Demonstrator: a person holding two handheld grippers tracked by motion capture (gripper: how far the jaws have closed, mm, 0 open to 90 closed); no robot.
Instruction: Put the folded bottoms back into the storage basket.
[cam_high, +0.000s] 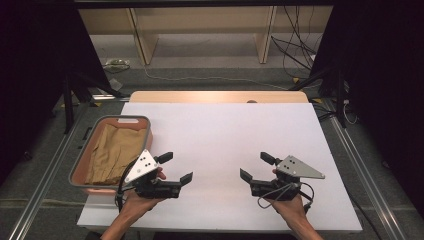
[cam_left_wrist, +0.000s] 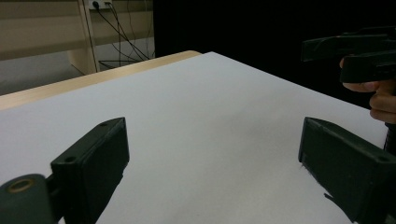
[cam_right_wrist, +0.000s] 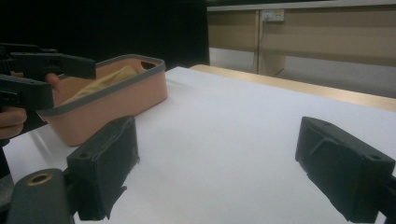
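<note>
Pink basket (cam_high: 80, 167) with tan cloth (cam_high: 112, 152) inside sits at the white bench's (cam_high: 225, 135) left edge. Just beside it hovers the left gripper (cam_high: 176, 167), fingers (cam_left_wrist: 93, 158) apart and empty; the right gripper (cam_high: 256, 166) faces it, fingers (cam_right_wrist: 343, 165) likewise apart.

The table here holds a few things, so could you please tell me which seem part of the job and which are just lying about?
Likely part of the job:
- pink basket with a grey rim
- tan cloth lying in it
- left tool, open
- right tool, open

Just lying about:
- cables on the floor beyond the table
- wooden shelf at the back
</note>
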